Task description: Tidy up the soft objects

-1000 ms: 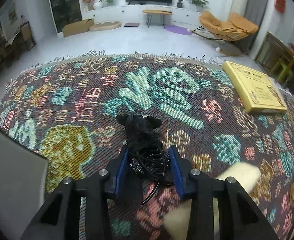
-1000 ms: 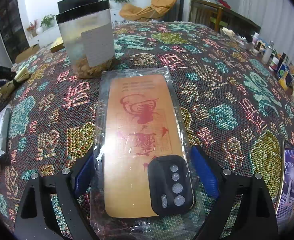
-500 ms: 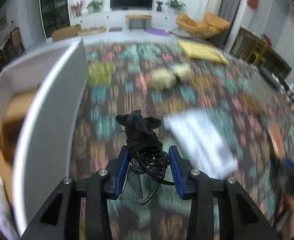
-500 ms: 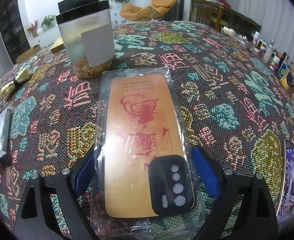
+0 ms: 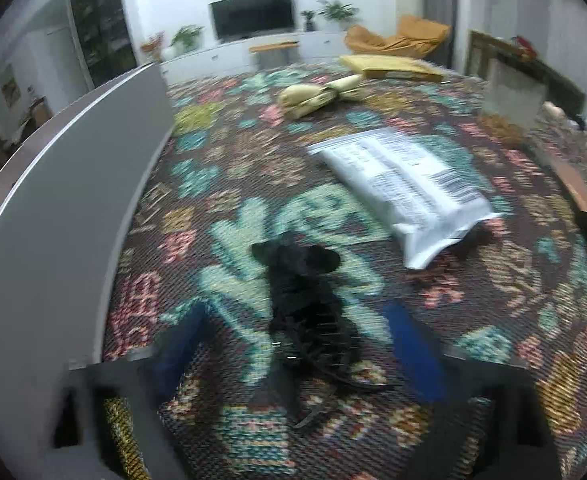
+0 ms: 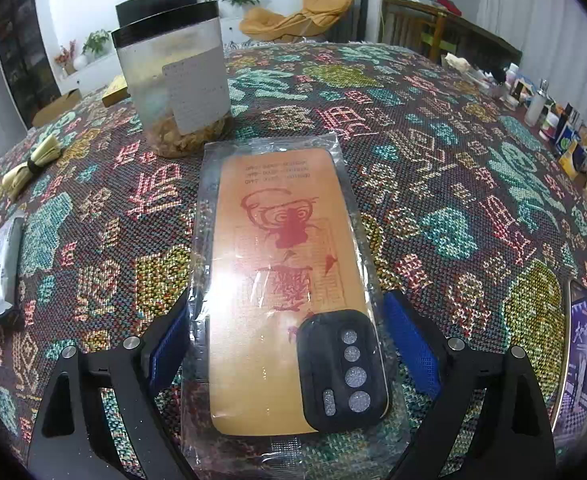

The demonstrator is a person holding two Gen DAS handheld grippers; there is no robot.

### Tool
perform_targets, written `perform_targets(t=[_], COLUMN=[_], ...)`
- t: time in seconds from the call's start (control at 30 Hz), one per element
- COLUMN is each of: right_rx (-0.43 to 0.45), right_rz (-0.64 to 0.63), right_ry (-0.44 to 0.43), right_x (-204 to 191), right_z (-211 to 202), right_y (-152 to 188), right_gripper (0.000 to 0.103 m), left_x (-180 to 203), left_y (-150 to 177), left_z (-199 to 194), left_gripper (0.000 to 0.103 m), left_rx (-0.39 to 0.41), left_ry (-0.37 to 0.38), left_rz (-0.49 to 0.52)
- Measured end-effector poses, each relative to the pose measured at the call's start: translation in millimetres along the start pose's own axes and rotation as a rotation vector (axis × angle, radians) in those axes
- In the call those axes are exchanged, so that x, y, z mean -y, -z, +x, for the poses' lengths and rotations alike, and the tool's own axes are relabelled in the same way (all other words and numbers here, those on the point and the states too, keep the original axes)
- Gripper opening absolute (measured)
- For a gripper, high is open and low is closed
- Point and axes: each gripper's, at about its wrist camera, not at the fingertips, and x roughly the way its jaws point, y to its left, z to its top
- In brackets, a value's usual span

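Note:
A black hair clip with a bow (image 5: 305,300) lies between the blue pads of my left gripper (image 5: 295,344). The jaws are opening and the pads stand well off the clip on both sides; the picture is blurred. A tall grey box wall (image 5: 73,200) rises just left of this gripper. My right gripper (image 6: 289,340) stands open over an orange phone case in a clear plastic sleeve (image 6: 285,240), which lies flat on the patterned cloth (image 6: 453,184) between its fingers.
A white mailer bag (image 5: 405,184) lies right of the clip, a cream tied bundle (image 5: 321,94) and a flat yellow box (image 5: 393,66) beyond. A black-lidded jar (image 6: 173,80) stands behind the phone case. Small bottles (image 6: 553,120) line the table's right edge.
My left gripper swung across the table with the clip to beside the grey box, then its jaws spread wide and let go of the clip. The right gripper has not moved.

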Motion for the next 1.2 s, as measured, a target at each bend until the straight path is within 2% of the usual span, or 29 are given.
perform_targets(t=[0.1,1.2], right_rx=[0.000,-0.001], right_rz=[0.000,-0.001], right_ry=[0.000,-0.001], right_x=[0.0,-0.3], right_z=[-0.1,-0.2], right_y=[0.0,-0.1], right_gripper=[0.093,0.093], left_x=[-13.9,-10.7], left_y=[0.4,0.1], left_z=[6.0,8.3], left_gripper=[0.103,0.103], left_rx=[-0.031,-0.030], left_ry=[0.055,0.046], left_rz=[-0.070,-0.063])
